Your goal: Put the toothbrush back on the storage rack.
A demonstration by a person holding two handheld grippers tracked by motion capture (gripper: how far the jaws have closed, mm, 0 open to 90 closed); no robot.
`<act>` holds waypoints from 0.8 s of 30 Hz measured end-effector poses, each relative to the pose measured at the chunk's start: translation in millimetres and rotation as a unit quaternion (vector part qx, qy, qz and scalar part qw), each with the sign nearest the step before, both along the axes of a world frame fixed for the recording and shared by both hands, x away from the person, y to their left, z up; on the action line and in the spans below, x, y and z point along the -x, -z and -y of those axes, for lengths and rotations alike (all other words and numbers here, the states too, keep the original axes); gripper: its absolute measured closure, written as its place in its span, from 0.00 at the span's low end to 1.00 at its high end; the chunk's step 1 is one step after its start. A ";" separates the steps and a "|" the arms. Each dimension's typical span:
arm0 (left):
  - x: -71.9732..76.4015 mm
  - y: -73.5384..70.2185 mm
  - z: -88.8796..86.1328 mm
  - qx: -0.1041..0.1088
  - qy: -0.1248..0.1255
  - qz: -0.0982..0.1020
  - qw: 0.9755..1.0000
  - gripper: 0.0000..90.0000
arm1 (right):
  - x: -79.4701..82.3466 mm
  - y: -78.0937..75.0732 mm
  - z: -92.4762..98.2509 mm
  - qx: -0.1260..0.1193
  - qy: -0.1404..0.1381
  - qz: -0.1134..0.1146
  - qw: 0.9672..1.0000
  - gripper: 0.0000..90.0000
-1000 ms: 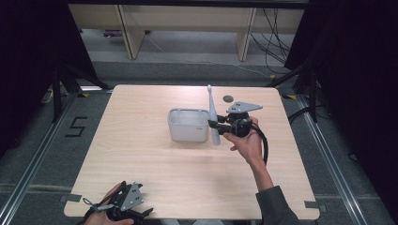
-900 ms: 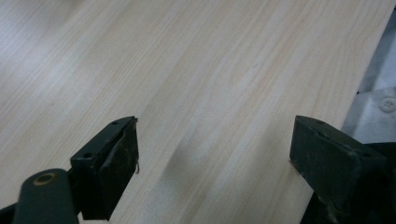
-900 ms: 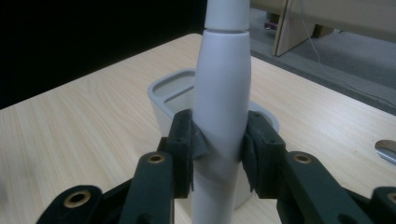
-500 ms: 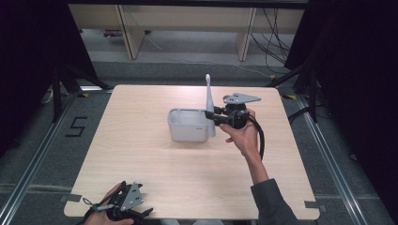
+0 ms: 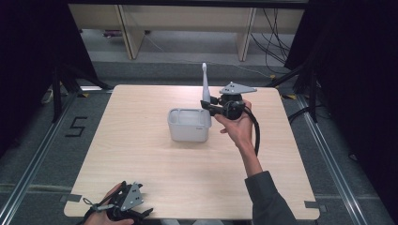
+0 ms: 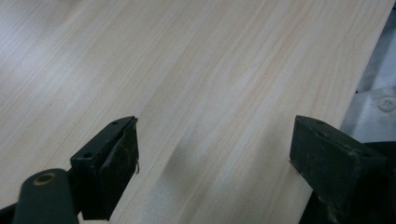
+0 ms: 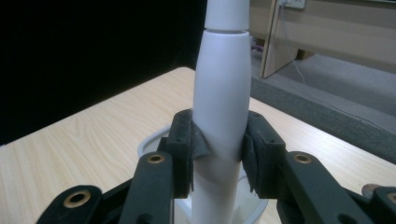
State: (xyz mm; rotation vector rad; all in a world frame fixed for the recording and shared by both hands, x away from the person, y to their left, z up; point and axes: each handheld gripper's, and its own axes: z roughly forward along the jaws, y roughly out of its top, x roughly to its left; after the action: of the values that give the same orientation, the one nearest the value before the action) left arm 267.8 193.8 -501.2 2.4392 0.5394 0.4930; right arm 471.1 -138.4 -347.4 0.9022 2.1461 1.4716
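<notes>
High view: right gripper (image 5: 210,107) clamped the upright white handle (image 5: 205,93), low end over bin (image 5: 187,125); left gripper (image 5: 123,209) released, lower left.

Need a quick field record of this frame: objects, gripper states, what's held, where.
surface: wooden table
container: white bin, mid-table
held item: white electric toothbrush, upright, lower end at the bin's right edge
right gripper: shut on the toothbrush body
left gripper: open, holding nothing, above bare table at the near left corner
</notes>
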 end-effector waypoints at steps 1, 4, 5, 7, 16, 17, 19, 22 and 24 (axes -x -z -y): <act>0.0 -0.2 0.0 0.000 0.000 0.000 1.000 0.17 | -2.6 0.1 -0.9 -0.005 -0.001 0.009 1.000 0.74; 0.2 -0.2 0.1 0.000 0.002 0.000 1.000 0.17 | -7.8 -0.5 -2.4 0.000 0.008 0.014 1.000 0.74; 0.2 0.0 0.1 0.000 0.001 0.000 1.000 0.17 | -8.7 -0.5 -3.4 -0.003 0.009 0.005 1.000 0.74; 0.1 -0.5 -0.1 0.000 0.001 0.000 1.000 0.17 | -12.3 0.4 -3.9 -0.006 0.015 0.006 1.000 0.74; 0.2 -0.1 -0.1 0.001 0.002 -0.001 1.000 0.17 | -23.7 4.3 -8.8 -0.009 0.023 0.006 1.000 0.74; 0.2 0.2 -0.2 0.001 0.000 -0.001 1.000 0.17 | -24.1 4.7 -9.0 -0.008 0.029 0.005 1.000 0.74; 0.2 -0.3 -0.2 0.001 0.001 -0.001 1.000 0.17 | -26.6 6.9 -9.8 -0.011 0.032 0.007 0.999 0.74; 0.4 -0.1 -0.1 0.000 0.002 0.000 1.000 0.17 | -29.9 9.8 -10.4 -0.006 0.031 0.003 1.000 0.74; 0.3 0.1 -0.1 0.001 0.001 -0.001 1.000 0.17 | -31.1 12.2 -10.9 -0.008 0.036 -0.002 0.999 0.74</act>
State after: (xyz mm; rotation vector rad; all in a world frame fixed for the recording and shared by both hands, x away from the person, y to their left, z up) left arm 267.5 193.8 -501.3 2.4378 0.5380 0.4900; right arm 502.1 -127.5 -359.6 0.9781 2.0842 1.4546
